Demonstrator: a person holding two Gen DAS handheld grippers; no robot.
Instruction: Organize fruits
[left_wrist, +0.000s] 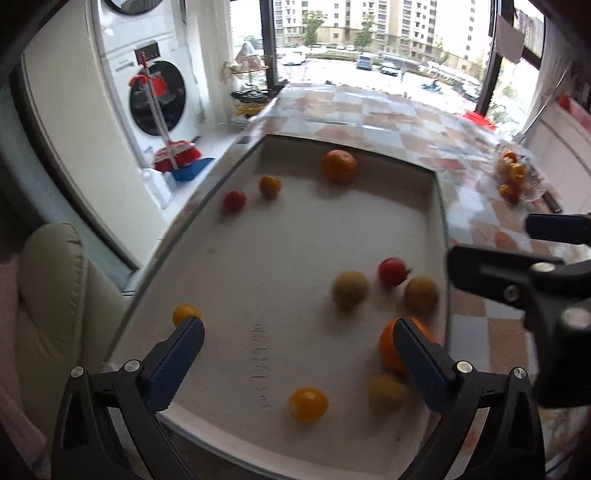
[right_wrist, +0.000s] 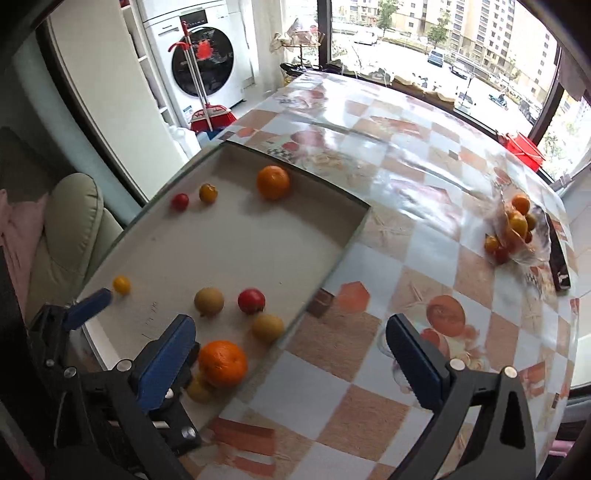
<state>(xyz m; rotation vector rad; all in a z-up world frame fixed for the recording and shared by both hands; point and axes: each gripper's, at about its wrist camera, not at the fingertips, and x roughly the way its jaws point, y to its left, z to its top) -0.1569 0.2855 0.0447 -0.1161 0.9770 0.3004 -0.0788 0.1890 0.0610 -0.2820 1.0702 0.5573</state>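
A shallow white tray (left_wrist: 280, 266) (right_wrist: 221, 240) on the table holds scattered fruit: a far orange (left_wrist: 339, 166) (right_wrist: 273, 182), a near orange (left_wrist: 388, 347) (right_wrist: 222, 363), a red tomato (left_wrist: 392, 272) (right_wrist: 251, 300), tan fruits (left_wrist: 350, 290) (right_wrist: 209, 301) and small yellow and red ones. My left gripper (left_wrist: 299, 354) is open and empty above the tray's near end, its right finger in front of the near orange. My right gripper (right_wrist: 291, 354) is open and empty over the tablecloth beside the tray's right edge. A clear bag of small fruits (right_wrist: 513, 229) (left_wrist: 511, 177) lies far right.
The table has a glossy checked cloth (right_wrist: 406, 177). A dark flat object (right_wrist: 557, 254) lies by the bag and a red box (right_wrist: 524, 149) at the far edge. A cream chair (left_wrist: 55, 306) stands left of the table, a washing machine (left_wrist: 155, 92) and broom beyond.
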